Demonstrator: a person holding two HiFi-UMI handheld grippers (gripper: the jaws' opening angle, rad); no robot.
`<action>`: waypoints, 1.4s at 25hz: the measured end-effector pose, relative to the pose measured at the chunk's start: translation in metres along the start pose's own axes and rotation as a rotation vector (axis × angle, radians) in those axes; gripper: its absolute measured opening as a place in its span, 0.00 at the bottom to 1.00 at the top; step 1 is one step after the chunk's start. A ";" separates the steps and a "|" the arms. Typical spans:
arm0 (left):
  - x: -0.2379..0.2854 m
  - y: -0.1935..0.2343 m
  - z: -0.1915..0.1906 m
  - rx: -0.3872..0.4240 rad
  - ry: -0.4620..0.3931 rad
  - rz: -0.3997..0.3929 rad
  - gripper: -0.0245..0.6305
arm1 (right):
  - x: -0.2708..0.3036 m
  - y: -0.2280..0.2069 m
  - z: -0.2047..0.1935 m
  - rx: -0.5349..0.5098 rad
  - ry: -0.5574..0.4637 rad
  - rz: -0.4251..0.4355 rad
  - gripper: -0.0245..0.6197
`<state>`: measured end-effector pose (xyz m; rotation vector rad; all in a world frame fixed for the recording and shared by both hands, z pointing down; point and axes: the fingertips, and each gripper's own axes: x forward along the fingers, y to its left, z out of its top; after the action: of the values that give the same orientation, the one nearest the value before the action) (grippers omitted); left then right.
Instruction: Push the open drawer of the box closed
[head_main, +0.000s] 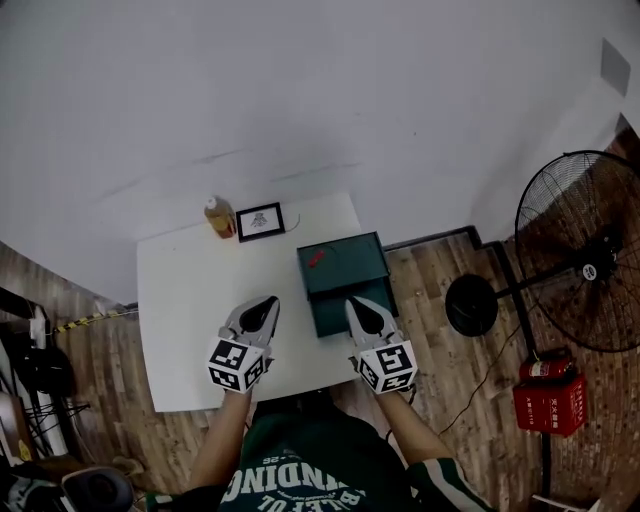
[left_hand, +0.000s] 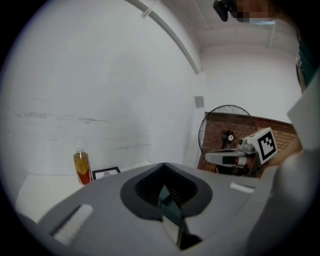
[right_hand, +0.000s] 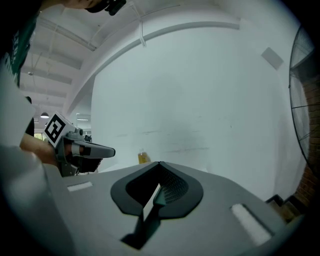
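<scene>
A dark green box (head_main: 342, 261) stands at the right edge of the white table (head_main: 190, 300). Its drawer (head_main: 335, 312) is pulled out toward me, and a small red thing (head_main: 316, 258) lies on the box's top. My right gripper (head_main: 354, 305) is shut and empty, its tip overlapping the drawer's front in the head view. My left gripper (head_main: 268, 303) hangs over the table left of the drawer, jaws together with nothing between them. Both gripper views look at the white wall: left gripper (left_hand: 164, 165), right gripper (right_hand: 159, 163). The box does not show clearly in either.
An amber bottle (head_main: 219, 216) and a small black picture frame (head_main: 260, 221) stand at the table's far edge. A black floor fan (head_main: 585, 255) and a red crate (head_main: 550, 400) are on the wooden floor to the right. A white wall rises behind the table.
</scene>
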<state>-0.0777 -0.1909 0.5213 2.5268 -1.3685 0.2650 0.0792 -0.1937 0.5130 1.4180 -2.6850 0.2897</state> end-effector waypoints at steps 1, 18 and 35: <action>0.003 0.000 -0.001 0.001 0.005 -0.008 0.12 | 0.000 -0.003 -0.003 0.002 0.005 -0.007 0.04; 0.026 -0.021 -0.053 -0.020 0.131 -0.114 0.12 | -0.050 -0.033 -0.130 0.105 0.186 -0.132 0.04; -0.002 0.004 -0.068 -0.067 0.142 -0.026 0.12 | -0.033 -0.053 -0.242 0.226 0.487 -0.212 0.22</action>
<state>-0.0852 -0.1703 0.5863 2.4184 -1.2690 0.3795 0.1396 -0.1460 0.7505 1.4417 -2.1461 0.8205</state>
